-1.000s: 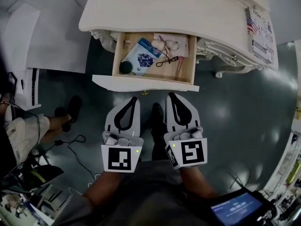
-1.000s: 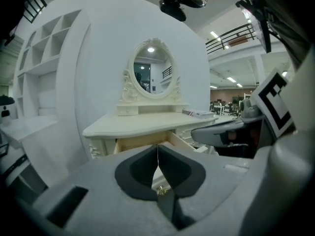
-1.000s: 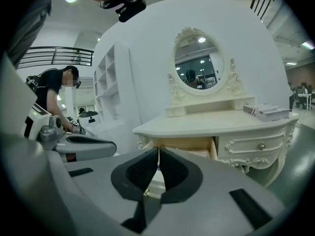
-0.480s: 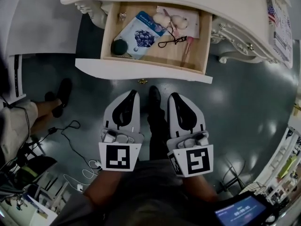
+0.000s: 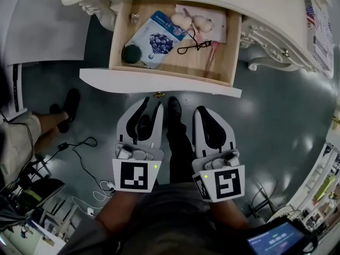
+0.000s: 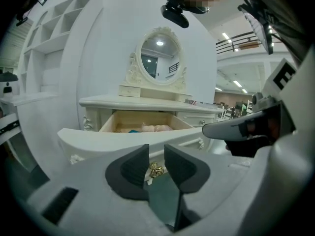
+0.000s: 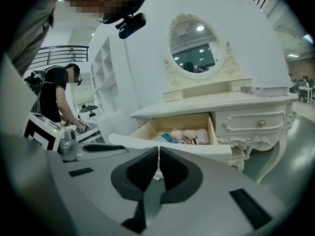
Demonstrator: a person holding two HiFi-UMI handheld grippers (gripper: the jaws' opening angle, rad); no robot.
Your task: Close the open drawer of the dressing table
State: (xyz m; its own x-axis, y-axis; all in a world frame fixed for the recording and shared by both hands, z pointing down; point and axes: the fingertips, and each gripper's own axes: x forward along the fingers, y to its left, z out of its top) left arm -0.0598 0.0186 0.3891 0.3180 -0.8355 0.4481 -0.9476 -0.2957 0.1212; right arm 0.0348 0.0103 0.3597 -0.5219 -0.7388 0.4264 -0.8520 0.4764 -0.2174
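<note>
Above the glossy grey floor point(image 5: 281, 124), left gripper point(image 5: 151, 103) gapes slightly; right gripper point(image 5: 201, 110) seems closed before drawer point(image 5: 159, 83).

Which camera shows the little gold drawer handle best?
The left gripper view: the gold handle shows large, seen through the left gripper's open jaws. The head view shows only a tiny speck under the drawer front; the right gripper view doesn't show it.

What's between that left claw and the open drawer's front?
Nothing but bare floor in the head view; the left gripper faces the drawer's gold handle.
</note>
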